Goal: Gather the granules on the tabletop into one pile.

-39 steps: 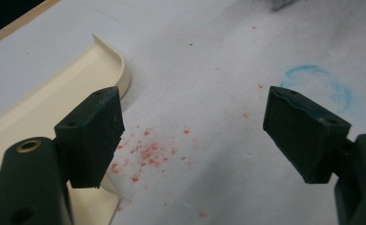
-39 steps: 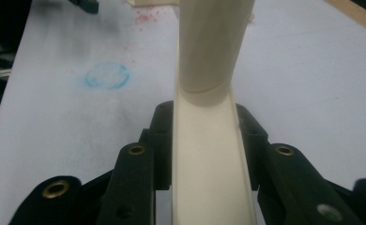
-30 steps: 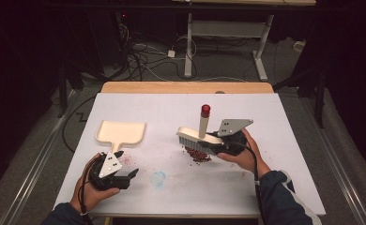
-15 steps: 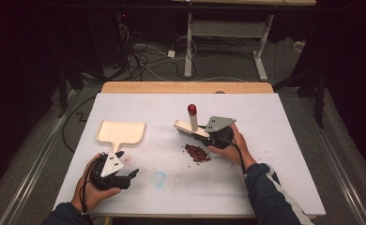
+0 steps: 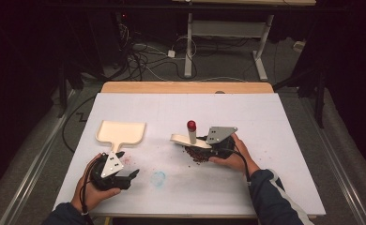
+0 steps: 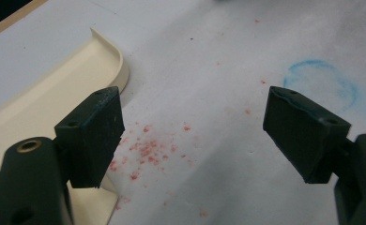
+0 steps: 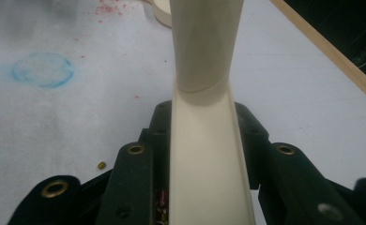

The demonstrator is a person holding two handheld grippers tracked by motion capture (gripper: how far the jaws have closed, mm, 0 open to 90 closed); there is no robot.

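A cream hand brush point(image 5: 182, 139) with a red-tipped handle point(image 5: 191, 125) sits in my right gripper point(image 5: 204, 147), which is shut on it. The brush hangs low over a pile of dark red beads point(image 5: 197, 155) right of the table's middle. In the right gripper view the brush's cream back point(image 7: 204, 117) runs up between the black jaws of my right gripper point(image 7: 202, 140). A cream dustpan point(image 5: 121, 132) lies flat at the left. My left gripper point(image 5: 133, 175) rests near its handle, open and holding nothing. In the left gripper view, the left gripper point(image 6: 195, 136) has its pads wide apart beside the dustpan point(image 6: 54, 98).
The white table sheet point(image 5: 265, 140) carries a blue ring stain point(image 5: 159, 178) near the front and red specks point(image 6: 148, 150) by the dustpan. One stray bead point(image 7: 101, 165) lies beside the right gripper. A wooden edge point(image 5: 186, 87) bounds the far side; cables and desk legs are beyond.
My right gripper has carried the brush to the left and lowered it onto the bead pile. The left gripper and the dustpan have stayed where they were.
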